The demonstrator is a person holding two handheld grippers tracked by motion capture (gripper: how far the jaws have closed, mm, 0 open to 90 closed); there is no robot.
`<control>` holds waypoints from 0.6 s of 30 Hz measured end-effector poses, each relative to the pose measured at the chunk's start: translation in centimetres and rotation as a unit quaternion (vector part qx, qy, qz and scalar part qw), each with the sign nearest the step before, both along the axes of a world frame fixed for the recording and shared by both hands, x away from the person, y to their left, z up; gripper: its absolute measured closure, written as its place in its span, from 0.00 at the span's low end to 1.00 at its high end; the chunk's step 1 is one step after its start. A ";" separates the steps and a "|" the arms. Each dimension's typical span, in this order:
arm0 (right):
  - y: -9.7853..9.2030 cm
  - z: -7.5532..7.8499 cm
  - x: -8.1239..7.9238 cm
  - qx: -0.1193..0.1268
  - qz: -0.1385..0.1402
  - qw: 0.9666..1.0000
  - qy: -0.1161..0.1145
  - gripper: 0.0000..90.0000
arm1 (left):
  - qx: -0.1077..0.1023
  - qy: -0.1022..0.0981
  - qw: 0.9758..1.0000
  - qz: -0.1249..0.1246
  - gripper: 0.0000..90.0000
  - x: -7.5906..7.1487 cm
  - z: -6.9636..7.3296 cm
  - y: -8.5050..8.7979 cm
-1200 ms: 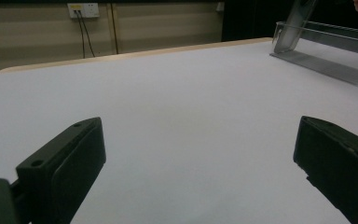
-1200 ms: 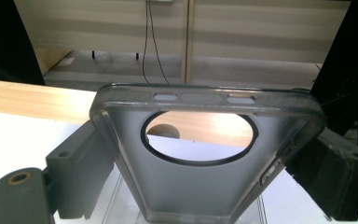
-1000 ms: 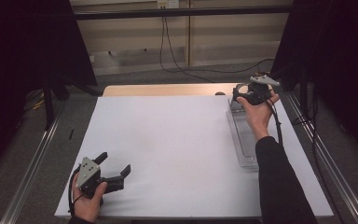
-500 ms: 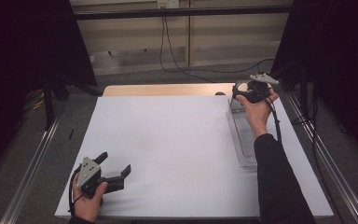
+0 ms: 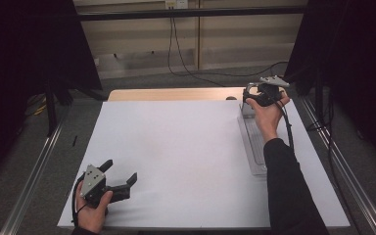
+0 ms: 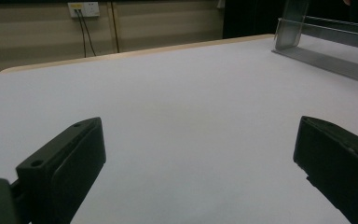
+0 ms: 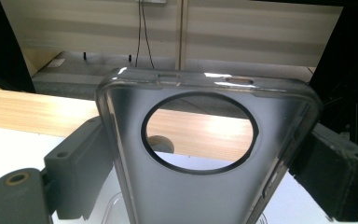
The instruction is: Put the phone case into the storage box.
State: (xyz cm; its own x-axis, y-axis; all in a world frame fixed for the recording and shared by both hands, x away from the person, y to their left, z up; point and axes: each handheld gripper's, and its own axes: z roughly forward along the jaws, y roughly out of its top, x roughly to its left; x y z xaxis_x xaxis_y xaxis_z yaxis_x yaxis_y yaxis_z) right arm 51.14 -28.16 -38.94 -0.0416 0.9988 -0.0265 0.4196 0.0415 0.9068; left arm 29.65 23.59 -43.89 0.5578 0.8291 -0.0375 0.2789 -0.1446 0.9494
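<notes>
High view: the right gripper (image 5: 252, 96) is held up at the far end of the clear tray (image 5: 254, 147), which lies along the right side of the white table sheet (image 5: 176, 156). Its jaws clamp something small and pale at that far end, too small here to make out. Against the picture of a second ago, this gripper sits a little farther back and more toward the far corner of the tray; the person's sleeve (image 5: 289, 191) runs along the tray's right side as before. The left gripper (image 5: 122, 177) rests well apart from the tray, at the near left corner of the sheet, jaws spread with nothing between them; it lies where it lay a second ago.

Left gripper view: the left gripper (image 6: 196, 154) shows its two black jaws wide apart over bare white sheet (image 6: 177, 93). The tray (image 6: 326, 51) appears far off at the upper right, with an upright clear piece at its far end.

Right gripper view: the right gripper (image 7: 205, 158) has its jaws pressed against both edges of a clear phone case (image 7: 200, 186), which stands between them, its round camera cutout (image 7: 198, 133) uppermost. Through the cutout the wooden table edge (image 7: 37, 112) beyond the sheet is visible, and a rim of the tray (image 7: 116, 205) shows below the case.
</notes>
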 end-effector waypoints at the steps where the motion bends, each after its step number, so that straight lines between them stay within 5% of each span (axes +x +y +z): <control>1: 0.0 0.0 0.0 -0.002 0.001 1.000 0.002 0.12 | 0.000 0.000 1.000 0.000 0.02 0.0 0.0 0.0; 18: -0.5 -0.1 0.0 0.016 0.017 1.000 0.013 0.03 | 0.002 -0.002 1.000 0.000 0.02 0.0 0.0 0.0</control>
